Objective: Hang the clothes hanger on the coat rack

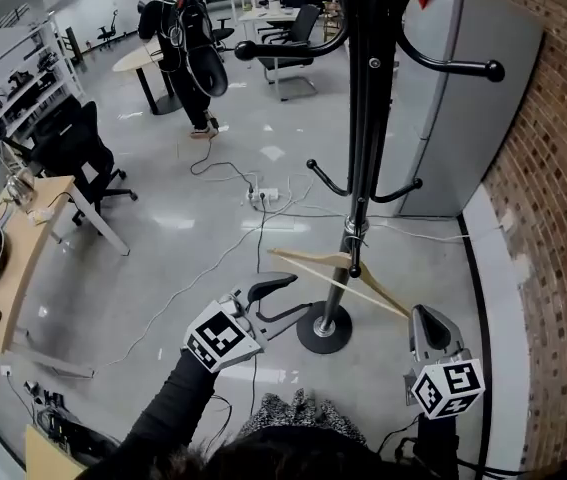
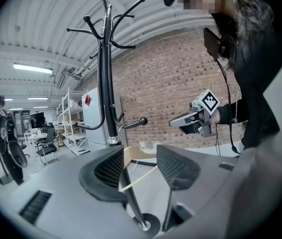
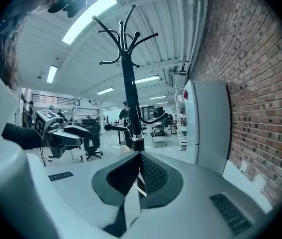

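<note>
A black coat rack [image 1: 363,118] rises from a round base [image 1: 323,330]. A pale wooden clothes hanger [image 1: 313,261] hangs tilted beside the pole, with its hook against the pole near the lower pegs. My right gripper [image 1: 418,315] is shut on the hanger's low right end, seen as a pale strip [image 3: 140,185] between its jaws [image 3: 140,168]. My left gripper [image 1: 301,296] stands wide open just left of the base, pressing on nothing. In its own view [image 2: 141,166] the hanger [image 2: 138,156] shows beyond the gap, and the rack [image 2: 106,83] stands behind it.
A grey cabinet [image 1: 463,98] and a brick wall [image 1: 553,218] stand right of the rack. Cables and a power strip [image 1: 263,196] lie on the floor behind it. A person with a backpack [image 1: 178,38] stands far back. A desk [image 1: 13,258] and an office chair [image 1: 78,148] are at left.
</note>
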`<state>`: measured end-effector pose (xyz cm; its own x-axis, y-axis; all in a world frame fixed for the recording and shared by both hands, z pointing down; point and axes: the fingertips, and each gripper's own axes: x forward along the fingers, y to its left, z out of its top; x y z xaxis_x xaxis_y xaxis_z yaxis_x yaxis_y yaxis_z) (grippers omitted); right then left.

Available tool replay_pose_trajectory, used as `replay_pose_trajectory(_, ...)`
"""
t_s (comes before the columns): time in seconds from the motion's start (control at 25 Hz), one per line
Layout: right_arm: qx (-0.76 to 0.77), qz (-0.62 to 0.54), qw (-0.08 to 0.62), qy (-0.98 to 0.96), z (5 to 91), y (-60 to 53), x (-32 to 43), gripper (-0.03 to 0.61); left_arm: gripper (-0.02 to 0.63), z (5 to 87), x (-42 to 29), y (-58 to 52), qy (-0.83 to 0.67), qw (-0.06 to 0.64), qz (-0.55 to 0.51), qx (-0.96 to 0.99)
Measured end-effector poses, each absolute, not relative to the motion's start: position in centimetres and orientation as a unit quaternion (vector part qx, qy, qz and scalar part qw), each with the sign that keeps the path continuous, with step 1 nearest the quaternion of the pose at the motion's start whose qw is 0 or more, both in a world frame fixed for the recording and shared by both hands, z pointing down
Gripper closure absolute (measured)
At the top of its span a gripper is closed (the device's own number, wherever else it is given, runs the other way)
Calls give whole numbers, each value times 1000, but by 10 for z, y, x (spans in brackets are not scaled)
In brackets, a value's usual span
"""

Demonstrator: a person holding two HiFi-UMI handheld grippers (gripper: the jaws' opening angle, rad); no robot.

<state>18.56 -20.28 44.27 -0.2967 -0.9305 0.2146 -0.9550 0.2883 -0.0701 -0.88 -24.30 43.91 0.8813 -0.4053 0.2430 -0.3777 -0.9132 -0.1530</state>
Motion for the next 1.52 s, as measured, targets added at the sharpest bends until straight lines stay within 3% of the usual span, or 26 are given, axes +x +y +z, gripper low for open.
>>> replay_pose_trajectory(0.2, 548, 75, 71, -830, 436, -208, 151, 569, 416, 439, -8, -222, 237, 38, -121, -963)
replay_pose_trajectory(0.68, 484, 45, 62, -872, 419, -210, 95, 569, 603, 420, -6, -204, 330, 29, -87, -940)
replay_pose_trajectory(1.52, 472, 39, 84, -877, 422, -183, 77, 569, 607, 416, -17, -181, 414, 6, -69, -907)
